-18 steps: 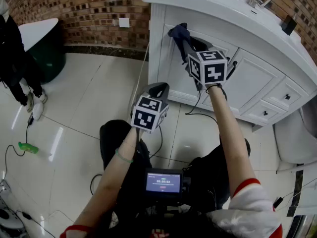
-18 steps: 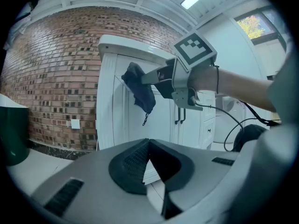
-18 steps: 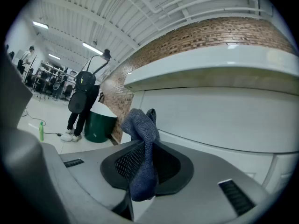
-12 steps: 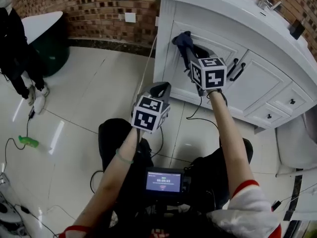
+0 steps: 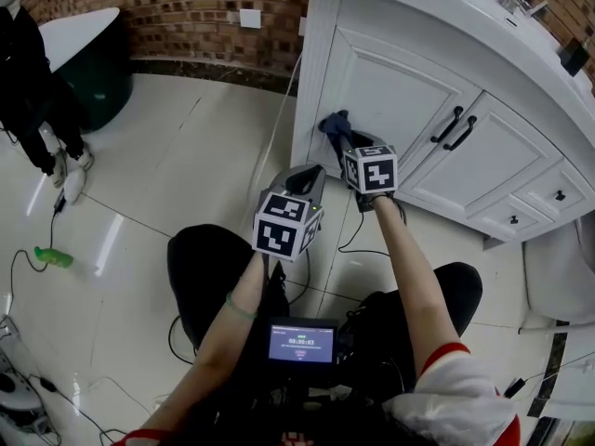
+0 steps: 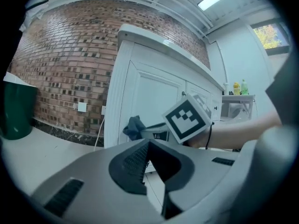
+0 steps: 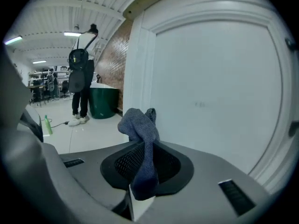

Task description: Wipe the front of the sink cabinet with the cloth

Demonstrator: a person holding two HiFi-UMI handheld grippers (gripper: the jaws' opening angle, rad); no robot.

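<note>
Cloth (image 7: 140, 139) pinched in the jaws of my right gripper (image 7: 142, 171), low by the left cabinet door (image 5: 400, 91).
Nearest me, left gripper (image 6: 149, 164) hangs off the work, jaws closed on nothing. I'd press the bunched cloth flat and sweep in overlapping passes; floor (image 5: 186, 156) leaves free room leftward, while the black handles (image 5: 456, 128) bound the right.

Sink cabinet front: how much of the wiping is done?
Done: the right hand-held gripper holds the blue-grey cloth. In hand: the cloth is at the left door's lower part. Left, probably: right door and drawers; no marks show what is finished. Left hand-held gripper is shut, empty.
</note>
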